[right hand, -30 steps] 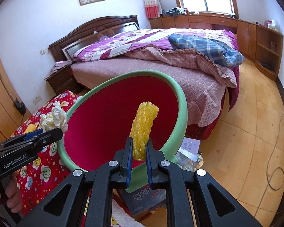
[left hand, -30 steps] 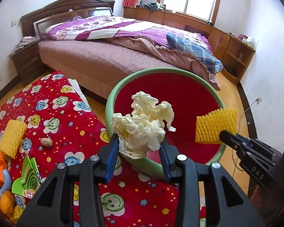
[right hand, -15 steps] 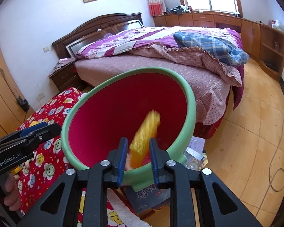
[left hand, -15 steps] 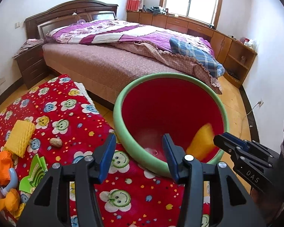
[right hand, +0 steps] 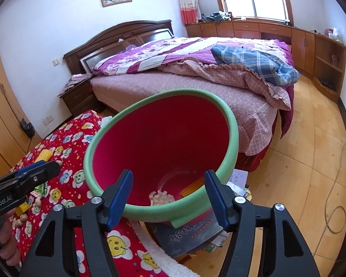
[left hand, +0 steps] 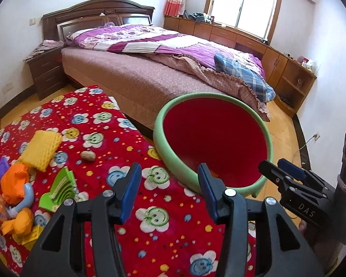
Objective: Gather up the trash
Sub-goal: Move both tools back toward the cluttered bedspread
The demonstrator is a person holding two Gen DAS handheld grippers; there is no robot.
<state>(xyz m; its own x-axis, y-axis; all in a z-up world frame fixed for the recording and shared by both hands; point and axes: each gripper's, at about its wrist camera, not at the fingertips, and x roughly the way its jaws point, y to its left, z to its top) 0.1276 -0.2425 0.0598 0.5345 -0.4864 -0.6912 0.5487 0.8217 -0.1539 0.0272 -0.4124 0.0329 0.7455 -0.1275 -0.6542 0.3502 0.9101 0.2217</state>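
Note:
A green-rimmed red bin [left hand: 160, 136] stands off the edge of the red smiley tablecloth [left hand: 99, 124]; it also shows in the right wrist view [right hand: 233, 138]. Inside lie a crumpled tissue [right hand: 161, 197] and a yellow foam net [right hand: 192, 185]. My left gripper [left hand: 169, 187] is open and empty just before the bin's near rim. My right gripper [right hand: 168, 192] is open and empty over the bin's near rim; it also shows in the left wrist view [left hand: 281, 169]. On the cloth lie another yellow foam net [left hand: 41, 150], a walnut [left hand: 88, 155] and a green wrapper [left hand: 58, 190].
Orange and purple toys [left hand: 13, 182] crowd the cloth's left side. A bed [left hand: 150, 69] stands behind the bin. Books and papers [right hand: 193, 233] lie under the bin. A nightstand [left hand: 46, 71] is at the far left. A cable [right hand: 334, 217] runs on the wooden floor.
My left gripper opened and dropped the tissue into the bin. My right gripper opened and dropped the yellow foam net into the bin. Both grippers pulled back slightly.

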